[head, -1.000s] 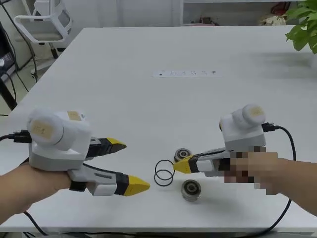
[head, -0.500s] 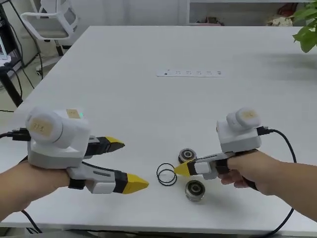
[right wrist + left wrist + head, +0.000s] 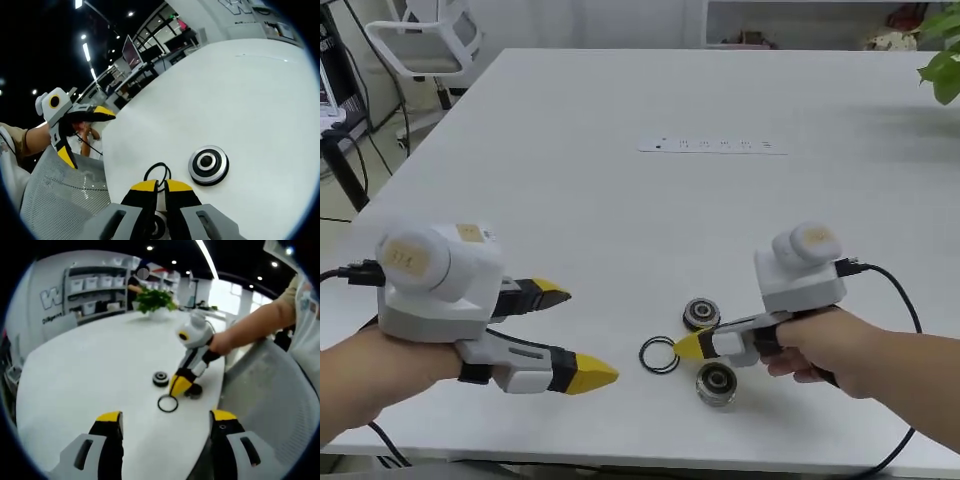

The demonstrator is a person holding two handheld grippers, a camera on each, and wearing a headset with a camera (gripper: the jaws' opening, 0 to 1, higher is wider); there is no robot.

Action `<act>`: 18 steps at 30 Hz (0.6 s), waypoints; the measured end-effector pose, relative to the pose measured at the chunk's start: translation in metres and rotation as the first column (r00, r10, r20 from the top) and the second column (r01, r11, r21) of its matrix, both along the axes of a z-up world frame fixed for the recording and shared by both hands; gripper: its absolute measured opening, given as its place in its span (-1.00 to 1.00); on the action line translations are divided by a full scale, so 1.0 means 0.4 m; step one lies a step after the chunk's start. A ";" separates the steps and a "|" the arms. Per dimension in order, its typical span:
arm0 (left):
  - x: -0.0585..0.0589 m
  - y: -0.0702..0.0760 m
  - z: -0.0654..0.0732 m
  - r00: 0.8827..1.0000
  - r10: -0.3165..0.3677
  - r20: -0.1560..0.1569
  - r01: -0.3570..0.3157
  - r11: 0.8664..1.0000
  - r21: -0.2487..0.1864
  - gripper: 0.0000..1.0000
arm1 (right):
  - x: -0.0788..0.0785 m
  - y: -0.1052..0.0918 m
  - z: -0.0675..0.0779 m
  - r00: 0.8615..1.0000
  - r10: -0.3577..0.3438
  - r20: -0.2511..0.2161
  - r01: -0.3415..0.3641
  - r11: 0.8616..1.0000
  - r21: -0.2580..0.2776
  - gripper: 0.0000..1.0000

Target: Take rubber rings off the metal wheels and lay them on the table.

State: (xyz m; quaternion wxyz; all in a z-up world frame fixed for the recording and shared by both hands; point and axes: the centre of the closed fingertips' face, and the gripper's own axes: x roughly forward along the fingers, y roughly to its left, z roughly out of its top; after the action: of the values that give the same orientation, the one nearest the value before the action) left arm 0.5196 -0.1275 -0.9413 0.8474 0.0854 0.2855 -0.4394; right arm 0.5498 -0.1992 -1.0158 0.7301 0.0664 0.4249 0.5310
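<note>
Two thin black rubber rings (image 3: 658,354) lie overlapped on the white table (image 3: 650,220), also seen in the left gripper view as rings (image 3: 168,403). One bare metal wheel (image 3: 701,313) lies just behind them and a second wheel (image 3: 717,383) sits nearer the front edge. My right gripper (image 3: 688,346) is shut, its yellow tip low at the rings' right side; in its own view the gripper (image 3: 160,187) points at the ring loop (image 3: 157,171), with a wheel (image 3: 208,164) to the right. My left gripper (image 3: 575,335) hovers open to the left, nothing between its jaws.
A white power strip (image 3: 715,146) lies mid-table further back. An office chair (image 3: 420,40) stands beyond the far left corner and a plant (image 3: 945,70) at the far right. The table's front edge runs just below both hands, with cables trailing from the grippers.
The head camera has shifted slightly. The two rings now lie more closely over each other beside the right gripper's tip. The left gripper has stayed put and open.
</note>
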 end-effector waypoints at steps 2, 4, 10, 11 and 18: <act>0.000 0.000 -0.003 1.000 -0.001 -0.004 0.001 1.000 0.003 0.42 | -0.003 -0.001 -0.002 1.000 0.014 0.012 -0.014 1.000 -0.008 -0.92; -0.001 -0.001 -0.004 1.000 -0.004 -0.008 0.004 1.000 0.004 0.42 | -0.003 -0.002 -0.004 1.000 0.020 0.017 -0.020 1.000 -0.014 -0.89; 0.001 -0.003 -0.013 1.000 -0.011 -0.018 0.011 1.000 0.014 0.41 | 0.002 -0.013 0.000 0.998 0.029 0.049 -0.028 0.999 -0.029 -0.77; 0.001 -0.004 -0.013 1.000 -0.012 -0.019 0.013 1.000 0.015 0.41 | 0.002 -0.015 0.002 0.998 0.029 0.049 -0.028 0.999 -0.026 -0.75; 0.016 -0.013 -0.014 1.000 -0.018 -0.020 0.018 1.000 0.018 0.41 | 0.002 -0.024 0.035 0.997 0.023 0.070 -0.023 1.000 0.008 -0.72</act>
State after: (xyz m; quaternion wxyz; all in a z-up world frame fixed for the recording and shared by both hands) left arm 0.5261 -0.1328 -0.9469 0.8398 0.0912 0.2970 -0.4452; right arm 0.5507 -0.2090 -1.0016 0.7380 0.0461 0.3976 0.5433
